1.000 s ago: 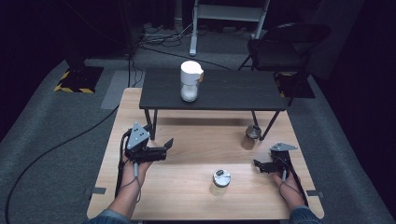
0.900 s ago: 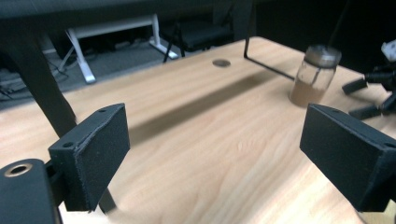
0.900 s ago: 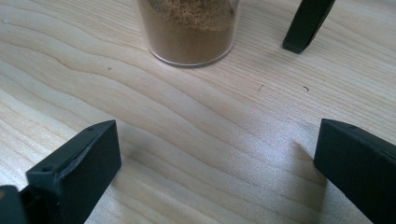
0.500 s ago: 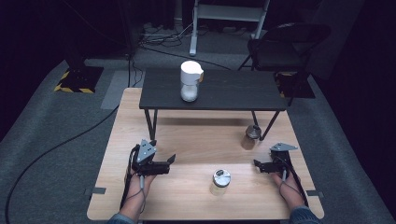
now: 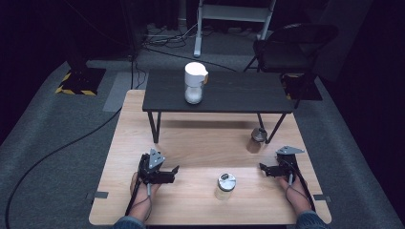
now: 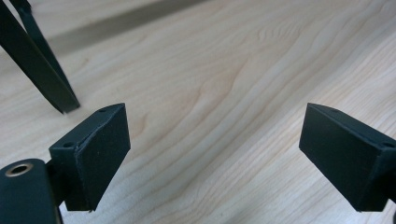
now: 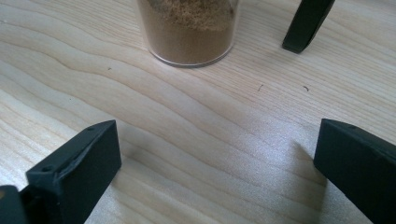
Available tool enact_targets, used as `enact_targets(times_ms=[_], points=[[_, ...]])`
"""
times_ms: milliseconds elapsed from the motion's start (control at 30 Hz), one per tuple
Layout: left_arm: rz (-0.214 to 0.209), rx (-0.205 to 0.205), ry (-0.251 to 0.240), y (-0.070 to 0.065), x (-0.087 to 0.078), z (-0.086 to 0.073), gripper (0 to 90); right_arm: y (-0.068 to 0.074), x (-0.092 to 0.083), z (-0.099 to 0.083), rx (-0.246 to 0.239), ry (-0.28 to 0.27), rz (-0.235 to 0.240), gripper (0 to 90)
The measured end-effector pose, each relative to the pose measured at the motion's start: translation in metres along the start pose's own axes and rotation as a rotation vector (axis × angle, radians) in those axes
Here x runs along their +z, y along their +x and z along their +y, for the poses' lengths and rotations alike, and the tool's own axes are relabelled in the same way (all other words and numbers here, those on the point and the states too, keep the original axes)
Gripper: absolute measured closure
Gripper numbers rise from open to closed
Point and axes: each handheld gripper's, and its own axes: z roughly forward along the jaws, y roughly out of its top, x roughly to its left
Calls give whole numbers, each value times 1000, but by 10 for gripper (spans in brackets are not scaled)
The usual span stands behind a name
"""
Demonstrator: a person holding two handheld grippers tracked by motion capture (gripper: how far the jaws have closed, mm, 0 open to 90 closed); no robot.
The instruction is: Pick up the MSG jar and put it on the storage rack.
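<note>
No writing is legible on the small clear jar with a silver lid (image 5: 225, 184) standing on the light wooden worktop (image 5: 200, 143). The left hand-held gripper (image 5: 175, 171) and right hand-held gripper (image 5: 262, 168) are flanking it, jaws apart, gripping nothing.

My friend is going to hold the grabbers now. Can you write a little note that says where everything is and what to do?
Left gripper: jaws open, nothing between them, low over the wooden table.
Right gripper: jaws open, empty, low over the table, pointing toward the jar of brown powder.
Things: a small jar with a metal lid stands upright between the two grippers. The brown-powder jar stands by a leg of the small black table. A white-topped jar stands on that black table.
Done: nothing is picked up.
Left: probably grabbing a jar; the lidded one is nearest both.
</note>
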Motion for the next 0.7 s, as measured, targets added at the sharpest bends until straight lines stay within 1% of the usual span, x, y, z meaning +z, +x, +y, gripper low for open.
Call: enact_targets(times_ms=[33, 100, 233, 300, 400, 467, 500, 533, 567, 600, 633, 700], points=[[-1, -8, 13, 1, 2, 0, 88, 0, 0, 0, 0, 0, 0, 2], [4, -11, 31, 1, 4, 0, 88, 0, 0, 0, 0, 0, 0, 2], [10, -24, 46, 3, 8, -2, 88, 0, 0, 0, 0, 0, 0, 2], [5, -37, 62, 5, 10, -1, 86, 0, 0, 0, 0, 0, 0, 2], [13, -27, 77, 4, 12, 1, 83, 0, 0, 0, 0, 0, 0, 2], [21, -21, 106, 3, 13, 6, 84, 0, 0, 0, 0, 0, 0, 2], [24, -19, 127, 2, 15, 9, 85, 0, 0, 0, 0, 0, 0, 2], [30, -12, 160, 1, 17, 13, 84, 0, 0, 0, 0, 0, 0, 2], [26, -26, 166, 2, 18, 14, 78, 0, 0, 0, 0, 0, 0, 2], [18, -51, 174, 5, 19, 15, 71, 0, 0, 0, 0, 0, 0, 2], [22, -58, 173, 5, 19, 15, 63, 0, 0, 0, 0, 0, 0, 2], [23, -56, 174, 5, 19, 15, 63, 0, 0, 0, 0, 0, 0, 2]])
